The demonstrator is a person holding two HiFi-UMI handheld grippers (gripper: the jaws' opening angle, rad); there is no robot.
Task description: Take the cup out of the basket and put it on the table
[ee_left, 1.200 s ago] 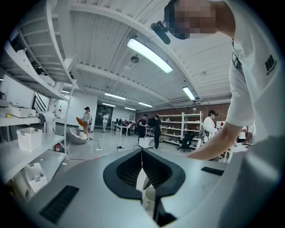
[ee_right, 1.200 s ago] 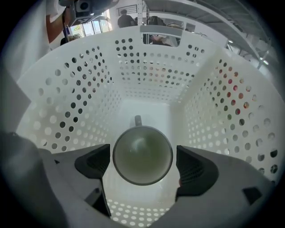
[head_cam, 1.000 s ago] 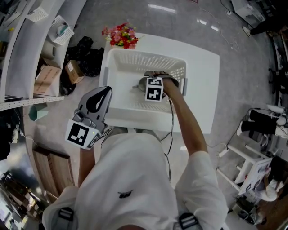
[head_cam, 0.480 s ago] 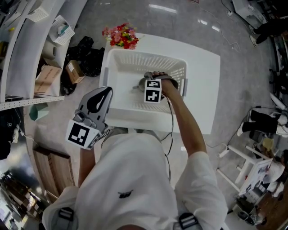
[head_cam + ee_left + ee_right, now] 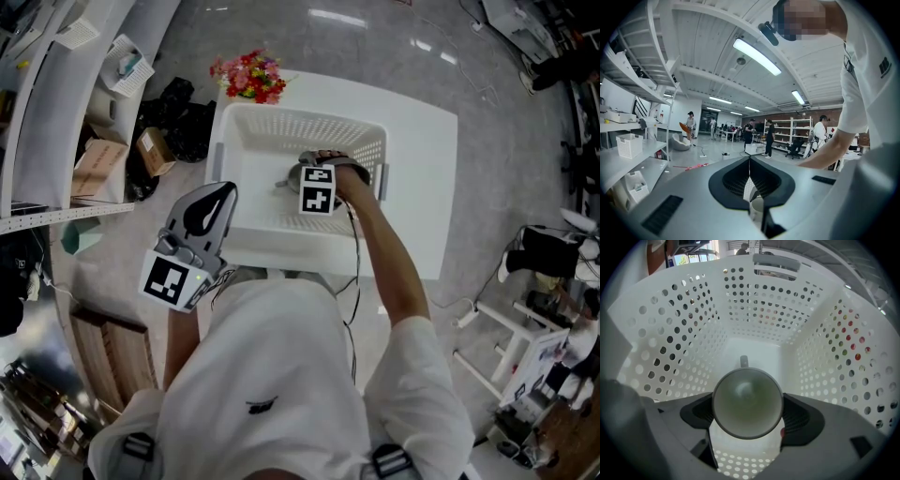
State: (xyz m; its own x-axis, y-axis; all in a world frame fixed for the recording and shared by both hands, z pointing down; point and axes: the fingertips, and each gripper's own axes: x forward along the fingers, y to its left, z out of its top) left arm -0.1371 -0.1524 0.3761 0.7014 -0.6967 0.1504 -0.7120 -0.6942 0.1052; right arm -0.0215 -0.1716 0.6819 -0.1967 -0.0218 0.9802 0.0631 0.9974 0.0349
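Observation:
A grey cup [image 5: 747, 403] lies with its mouth toward the camera inside the white perforated basket [image 5: 754, 301]. My right gripper [image 5: 747, 411] is shut on the cup, one jaw on each side of its rim; the handle points away. In the head view the right gripper [image 5: 309, 180] reaches down into the basket [image 5: 253, 131], which stands on the white table [image 5: 422, 169], and the cup [image 5: 293, 174] shows only partly. My left gripper [image 5: 217, 192] is held off the table's near left edge, shut and holding nothing, its jaws meeting in the left gripper view [image 5: 749, 174].
A bunch of red and pink flowers [image 5: 251, 75] lies at the table's far left corner. Shelving [image 5: 56, 103], boxes and black bags stand on the floor to the left. The table's right part beside the basket is bare white surface.

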